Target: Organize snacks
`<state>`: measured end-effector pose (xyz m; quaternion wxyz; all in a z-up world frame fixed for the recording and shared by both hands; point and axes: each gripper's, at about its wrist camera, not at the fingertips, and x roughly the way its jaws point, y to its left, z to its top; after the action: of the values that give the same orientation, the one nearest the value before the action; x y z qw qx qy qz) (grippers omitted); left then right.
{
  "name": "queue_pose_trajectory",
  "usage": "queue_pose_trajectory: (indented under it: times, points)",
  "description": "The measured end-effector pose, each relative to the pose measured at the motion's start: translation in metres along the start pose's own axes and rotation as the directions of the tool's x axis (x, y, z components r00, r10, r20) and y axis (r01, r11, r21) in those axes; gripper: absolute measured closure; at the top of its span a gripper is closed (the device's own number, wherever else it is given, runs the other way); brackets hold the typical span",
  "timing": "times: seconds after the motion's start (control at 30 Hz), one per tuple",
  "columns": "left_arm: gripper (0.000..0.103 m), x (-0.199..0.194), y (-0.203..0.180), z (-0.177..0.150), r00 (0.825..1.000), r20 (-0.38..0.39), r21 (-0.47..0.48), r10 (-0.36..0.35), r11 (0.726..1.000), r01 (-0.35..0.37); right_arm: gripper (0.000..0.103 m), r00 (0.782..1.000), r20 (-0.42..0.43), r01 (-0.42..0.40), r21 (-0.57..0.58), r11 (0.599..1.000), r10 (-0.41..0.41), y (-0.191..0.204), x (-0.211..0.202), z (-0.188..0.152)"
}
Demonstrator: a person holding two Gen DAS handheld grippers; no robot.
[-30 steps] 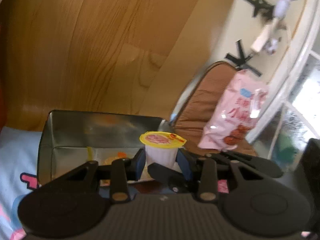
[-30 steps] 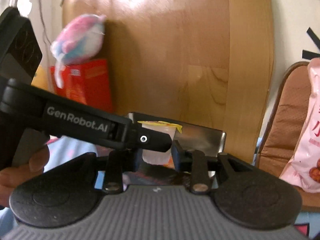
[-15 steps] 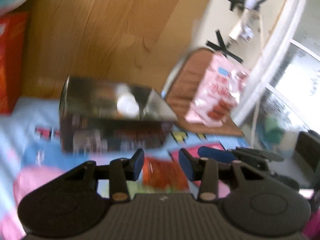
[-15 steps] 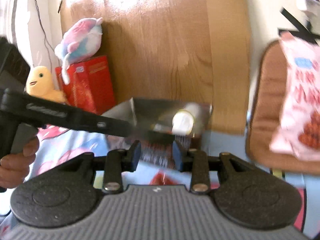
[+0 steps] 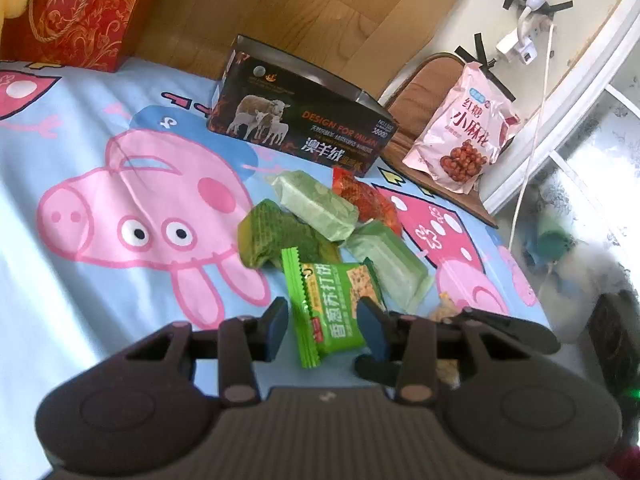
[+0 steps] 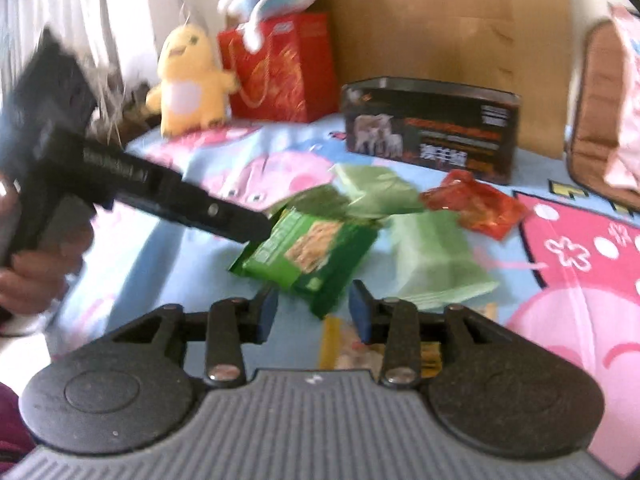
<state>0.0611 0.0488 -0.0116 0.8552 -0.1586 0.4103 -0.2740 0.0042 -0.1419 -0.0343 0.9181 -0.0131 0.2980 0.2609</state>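
Note:
A bright green cracker packet (image 5: 328, 312) lies on the cartoon pig bedsheet (image 5: 132, 208), at the near edge of a heap with pale green packets (image 5: 316, 204), a dark green one (image 5: 280, 236) and a red one (image 5: 364, 200). My left gripper (image 5: 324, 330) straddles the cracker packet; its jaws are closing slightly and the pads stand clear of it. In the right wrist view the right gripper (image 6: 314, 312) hovers at the same packet (image 6: 312, 256), jaws opening, only a corner between them. The dark sheep-print tin (image 5: 296, 128) stands behind the heap.
A red gift bag (image 5: 76, 12) and a yellow plush chick (image 6: 188, 84) sit at the back left by the wooden headboard. On the right, a pink snack bag (image 5: 460, 132) leans on a brown cushion. A yellowish packet (image 6: 352, 352) lies under the right gripper.
The jelly cup held over the tin a second ago was let go into it. Both grippers then drew back and down from the tin to the snack heap.

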Motion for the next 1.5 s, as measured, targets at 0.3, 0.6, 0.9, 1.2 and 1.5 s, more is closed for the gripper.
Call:
queue_pose_trajectory:
  times: [0.3,0.6,0.9,1.2,1.5]
  points:
    - [0.071,-0.020,-0.016,-0.032,0.999,-0.042,0.077,-0.008,0.997,0.011,0.065,0.998,-0.024,-0.053,-0.026,0.998,0.052,0.026,-0.017,-0.007]
    - [0.062,-0.032,-0.018,-0.046,0.998,-0.050,0.067,-0.024,0.997,0.027,0.064,0.998,-0.002,-0.070,0.069,0.995,0.070,0.025,-0.056,-0.031]
    - [0.062,-0.037,-0.026,-0.031,0.995,-0.028,0.023,-0.097,0.995,0.098,0.062,0.985,0.094,0.130,0.148,0.980,-0.145,-0.020,-0.086,-0.030]
    - [0.064,0.020,-0.093,-0.042,0.941,-0.242,0.149,-0.235,0.950,0.276,0.078,0.992,0.035,0.103,0.286,0.952,-0.118,-0.060,-0.075,-0.041]
    - [0.063,0.018,-0.070,-0.023,0.982,-0.170,0.134,-0.083,0.985,0.107,0.057,0.996,0.079,0.034,0.199,0.979,-0.050,-0.046,-0.106,-0.058]
